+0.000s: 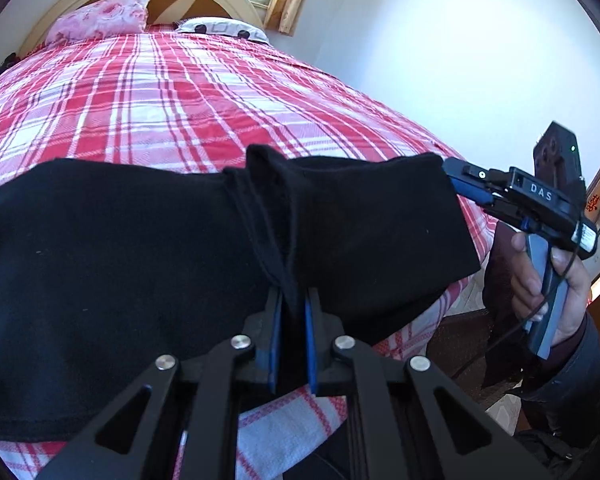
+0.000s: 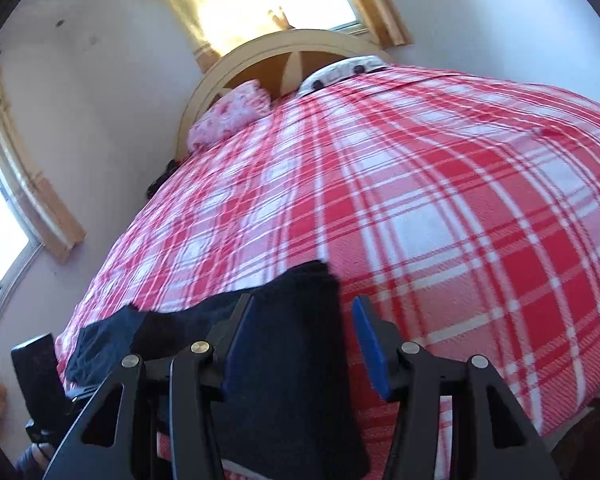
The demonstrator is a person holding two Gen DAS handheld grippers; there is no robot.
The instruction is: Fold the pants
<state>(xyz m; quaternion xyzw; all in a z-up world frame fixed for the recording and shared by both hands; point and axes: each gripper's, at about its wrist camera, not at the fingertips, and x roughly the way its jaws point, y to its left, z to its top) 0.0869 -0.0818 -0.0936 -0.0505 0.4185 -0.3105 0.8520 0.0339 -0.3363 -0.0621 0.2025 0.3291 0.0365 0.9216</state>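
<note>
Your left gripper (image 1: 293, 300) has its jaws pinched tight on a fold of the black pants (image 1: 120, 260) lying across the near edge of the plaid bed (image 1: 160, 92), while your right gripper (image 2: 300, 312), jaws half open, straddles their right end without pressing.

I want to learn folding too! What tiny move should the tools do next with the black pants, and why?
Probably close the right tool on the pants. The left tool is already shut on a bunched fold of the black cloth, but the right one is open, with cloth lying between its blue pads. With both ends pinched, the pants could be lifted over the plaid bedspread.
</note>
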